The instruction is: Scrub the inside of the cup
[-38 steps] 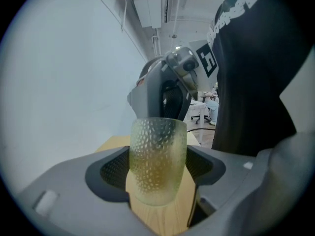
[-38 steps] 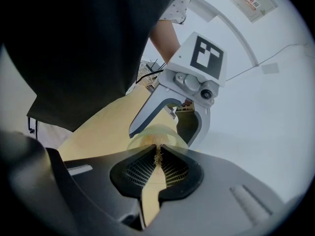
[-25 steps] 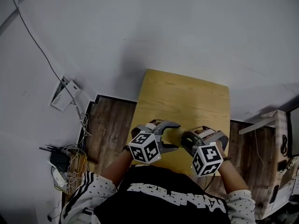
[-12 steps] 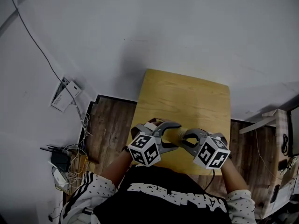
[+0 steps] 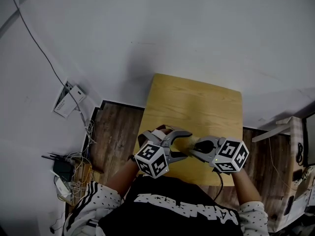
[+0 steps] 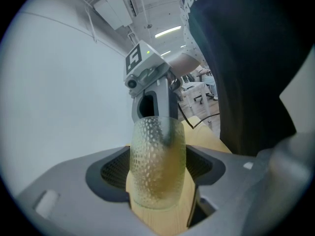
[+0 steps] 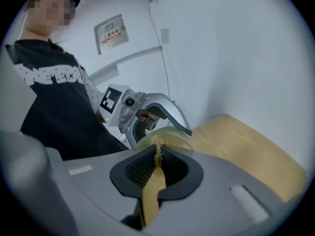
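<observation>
A clear dimpled glass cup (image 6: 157, 166) lies on its side between my left gripper's (image 6: 157, 183) pads, which press on its two sides. In the head view the cup (image 5: 187, 143) hangs over the near part of the wooden table (image 5: 197, 102), with the left gripper (image 5: 173, 144) on its left and the right gripper (image 5: 199, 149) at its mouth. My right gripper (image 7: 157, 168) is shut on a thin yellow scrubbing cloth (image 7: 153, 186), whose frayed tip reaches into the cup's rim (image 7: 167, 135). The cup's inside is hidden.
The person's black shirt (image 5: 177, 210) is right behind both grippers. Left of the table, cables and a power strip (image 5: 66, 100) lie on the floor. Boxes and clutter (image 5: 295, 181) stand at the right. The table's far half is bare wood.
The right gripper has rolled about its own axis at the cup's mouth, its marker cube swinging to the right. The left gripper and cup have stayed almost still.
</observation>
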